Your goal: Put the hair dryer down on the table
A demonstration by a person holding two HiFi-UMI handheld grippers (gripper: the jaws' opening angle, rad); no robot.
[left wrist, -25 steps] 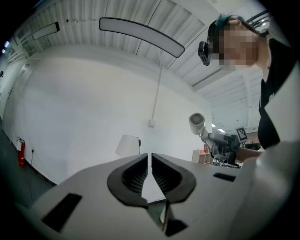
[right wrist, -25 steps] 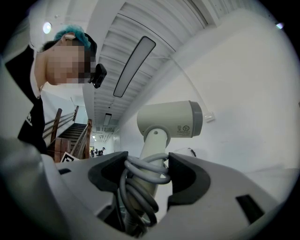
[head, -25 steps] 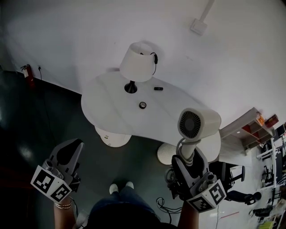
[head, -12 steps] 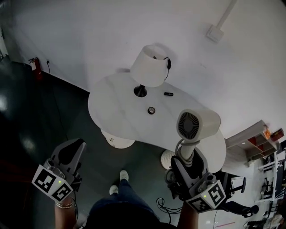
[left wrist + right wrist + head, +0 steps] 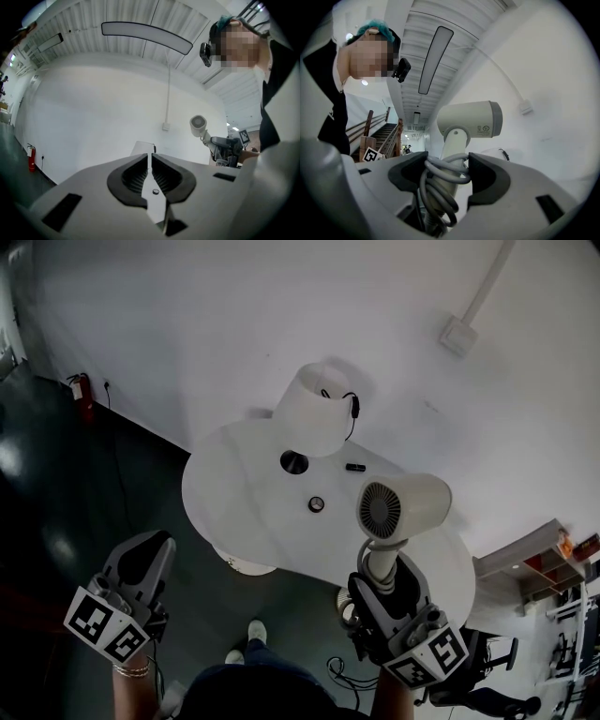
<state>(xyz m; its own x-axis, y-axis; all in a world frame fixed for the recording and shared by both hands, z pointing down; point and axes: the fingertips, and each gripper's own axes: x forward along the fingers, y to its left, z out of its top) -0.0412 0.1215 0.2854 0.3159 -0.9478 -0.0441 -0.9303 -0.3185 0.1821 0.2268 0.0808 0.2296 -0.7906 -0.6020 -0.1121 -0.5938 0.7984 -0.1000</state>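
Note:
The white hair dryer (image 5: 401, 509) stands upright in the air, its round rear grille facing me, over the near right part of the white table (image 5: 230, 493). My right gripper (image 5: 380, 579) is shut on its handle, with the grey cord (image 5: 439, 187) coiled around the handle between the jaws. In the right gripper view the dryer's body (image 5: 471, 119) rises just above the jaws. My left gripper (image 5: 142, 566) hangs low at the left over the dark floor, shut and empty. The left gripper view shows its jaws (image 5: 150, 161) together and the hair dryer (image 5: 198, 123) far off to the right.
On the table stand a lamp with a white shade (image 5: 314, 409), a small round object (image 5: 316, 504) and a small black object (image 5: 355, 467). White table bases (image 5: 239, 562) show beneath it. A red fire extinguisher (image 5: 85, 397) stands by the wall; shelves (image 5: 539, 568) are at the right.
The table has come closer in the head view and the hair dryer, still held, has shifted left so that it now overlaps the tabletop. The left gripper has barely moved.

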